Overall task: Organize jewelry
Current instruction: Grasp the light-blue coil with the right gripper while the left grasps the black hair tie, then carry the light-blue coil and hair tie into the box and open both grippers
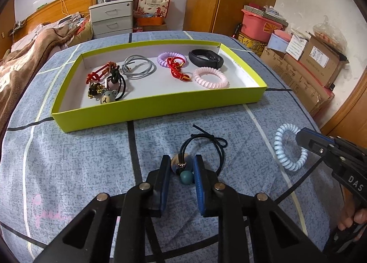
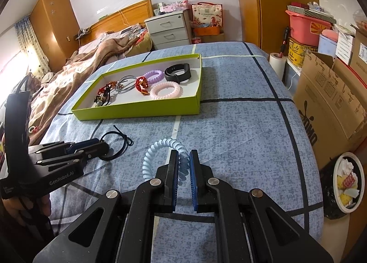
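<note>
A lime-green tray [image 1: 160, 105] [image 2: 142, 109] on the blue bedspread holds several pieces: a pink coil tie [image 1: 210, 78], a purple coil tie [image 1: 172, 58], a black watch band [image 1: 206, 58], red cords and grey ties. My left gripper [image 1: 182, 166] [image 2: 91, 146] straddles the beads of a black elastic hair tie [image 1: 201, 146] lying in front of the tray, pads close on the beads. My right gripper [image 2: 183, 160] [image 1: 305, 139] has its pads around one side of a light-blue coil tie [image 2: 158, 148] [image 1: 289, 148] on the bedspread.
The bed's right edge drops to cardboard boxes [image 2: 330, 93] and a bin [image 2: 346, 180]. A brown blanket [image 2: 75, 68] lies at the left. Drawers [image 1: 111, 20] and a wardrobe stand beyond the bed.
</note>
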